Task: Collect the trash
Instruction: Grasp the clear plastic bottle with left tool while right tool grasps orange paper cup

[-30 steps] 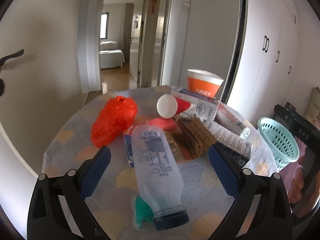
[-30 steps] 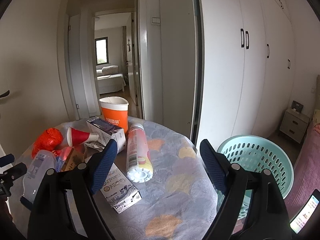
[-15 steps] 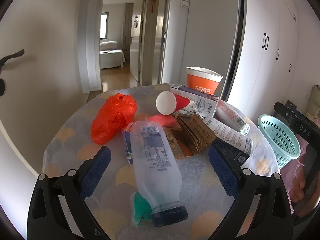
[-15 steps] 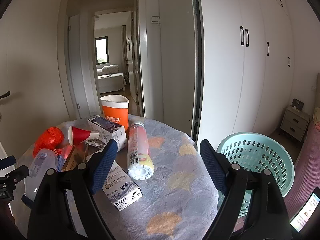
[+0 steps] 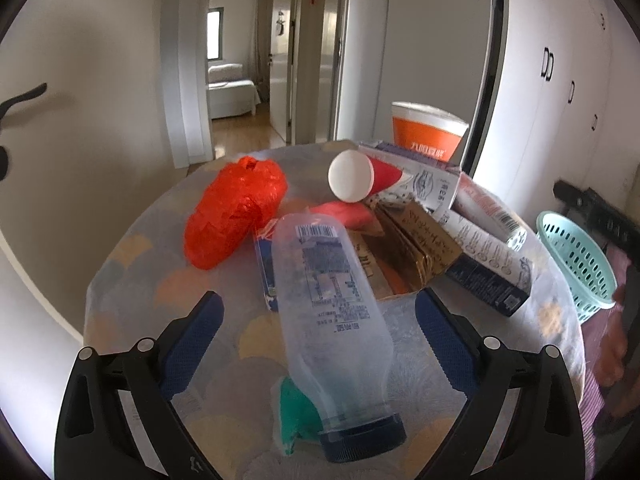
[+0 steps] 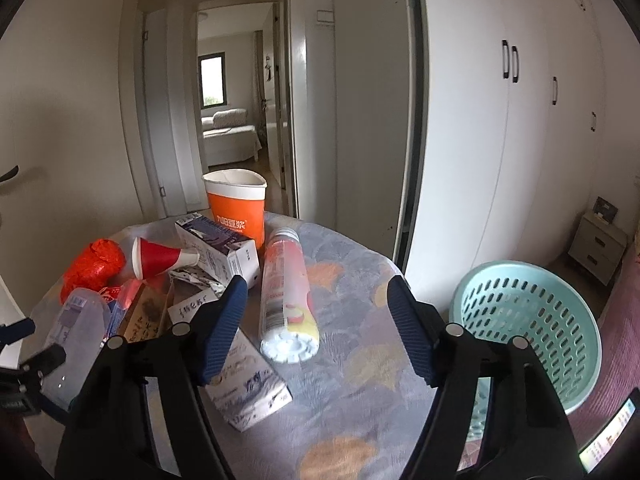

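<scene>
- Nothing binned yet, I judge: the teal laundry basket [image 6: 528, 328] off the bench's [image 6: 360, 380] right edge looks empty, and all the trash sits on top.
- My right gripper [image 6: 316, 324] has just been closing but is wide, nothing pinched; the pink-labelled bottle [image 6: 286, 296] lies between its fingers.
- My left gripper [image 5: 318, 344] gapes wide around the clear plastic bottle [image 5: 332, 300], pads apart from it.

Trash pile [image 5: 400, 236] crowds table's left; cloth [image 6: 352, 312] beside basket [image 6: 528, 316] bare.
</scene>
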Tool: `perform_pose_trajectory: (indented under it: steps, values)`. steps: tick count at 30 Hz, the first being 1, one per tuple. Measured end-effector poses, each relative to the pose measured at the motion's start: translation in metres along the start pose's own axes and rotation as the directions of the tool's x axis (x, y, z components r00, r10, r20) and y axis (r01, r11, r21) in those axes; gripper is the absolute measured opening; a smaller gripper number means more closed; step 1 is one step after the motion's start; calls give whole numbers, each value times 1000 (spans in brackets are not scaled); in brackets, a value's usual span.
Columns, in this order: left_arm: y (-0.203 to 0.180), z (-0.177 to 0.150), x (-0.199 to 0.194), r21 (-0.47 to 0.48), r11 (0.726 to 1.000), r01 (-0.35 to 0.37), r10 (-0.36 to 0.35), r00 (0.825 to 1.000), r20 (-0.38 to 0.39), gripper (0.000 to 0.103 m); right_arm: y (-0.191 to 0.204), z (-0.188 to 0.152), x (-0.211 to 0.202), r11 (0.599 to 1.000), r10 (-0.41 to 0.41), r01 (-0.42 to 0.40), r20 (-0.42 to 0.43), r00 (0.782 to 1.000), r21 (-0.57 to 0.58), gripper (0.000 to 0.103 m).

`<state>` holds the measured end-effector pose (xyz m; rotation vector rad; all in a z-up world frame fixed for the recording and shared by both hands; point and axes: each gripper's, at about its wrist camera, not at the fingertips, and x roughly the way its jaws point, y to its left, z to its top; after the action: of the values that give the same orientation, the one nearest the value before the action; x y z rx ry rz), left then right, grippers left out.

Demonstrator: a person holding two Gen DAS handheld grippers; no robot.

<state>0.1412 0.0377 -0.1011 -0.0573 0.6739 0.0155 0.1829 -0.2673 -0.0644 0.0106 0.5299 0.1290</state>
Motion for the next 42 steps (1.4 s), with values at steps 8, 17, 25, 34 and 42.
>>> perform_pose_trajectory:
  steps: [8, 17, 25, 34, 42]
  values:
    - [2, 0, 26, -20, 999, 31, -34, 993, -110, 76, 6, 51, 63, 986, 156, -160, -71, 985, -56, 71]
    - [-1, -2, 39, -16, 1000, 19, -22, 987, -162, 76, 34, 71, 133, 960, 217, -241, -166, 962, -140, 80]
    - [-2, -6, 44, -38, 999, 22, -30, 976, -214, 64, 56, 79, 166, 940, 261, -297, -209, 943, -170, 80]
    - [-12, -11, 31, 0, 1000, -28, 28, 983, -182, 59, 59, 84, 169, 915, 341, -377, -226, 912, -144, 37]
    - [-12, -8, -4, -48, 998, 36, -41, 995, -92, 57, 42, 97, 121, 926, 356, -365, -106, 929, -91, 36]
